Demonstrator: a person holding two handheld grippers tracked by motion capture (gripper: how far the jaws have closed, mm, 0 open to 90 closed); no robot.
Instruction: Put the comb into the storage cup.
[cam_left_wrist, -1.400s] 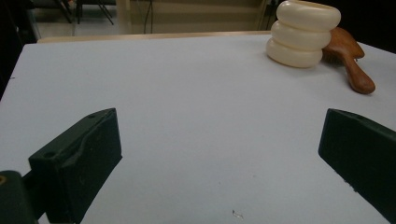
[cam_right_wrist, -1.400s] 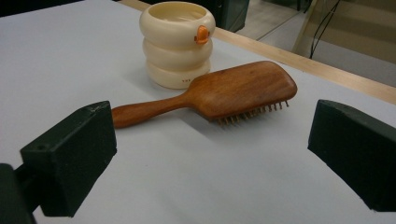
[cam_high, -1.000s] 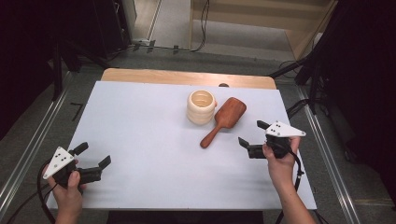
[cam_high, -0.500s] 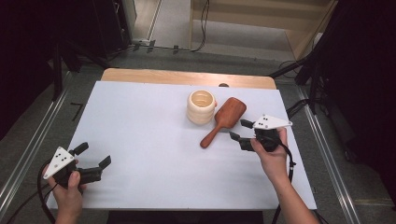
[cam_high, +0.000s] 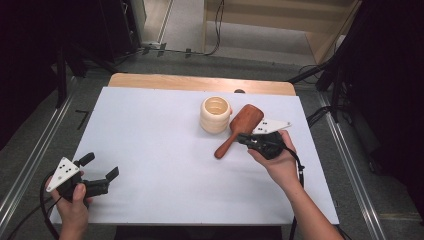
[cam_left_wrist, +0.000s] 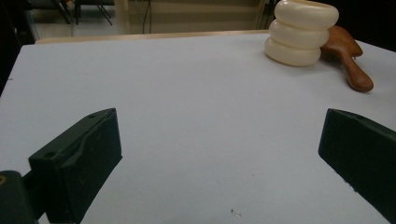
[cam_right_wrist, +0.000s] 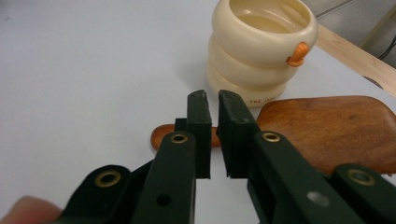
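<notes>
Here, seen from the high view, a white-topped desk carries a cream ribbed plastic cup shaped like three stacked rings and, touching its right side, a reddish-brown wooden paddle brush lying flat, its handle pointing toward the person. The right claw, held in the person's right hand, sits just beside the brush where the handle meets the head. The left claw rests near the desk's front left corner, well apart from both things

From the left gripper view, the left claw's two black jaws stand wide apart with nothing between them, bare desk ahead; the cup and the brush lie far off at the upper right

From the right gripper view, the right claw has just been closing and its jaws are now nearly together, with only a thin slit and nothing gripped. They hover over the brush handle, which crosses behind them, with the brush head at right and the cup just beyond

As a judgement, the clenched jaws have come together above the handle rather than around it, so a lift would come up empty. Pushing down while clenched could slide the brush into the cup and tip or shove it
</notes>
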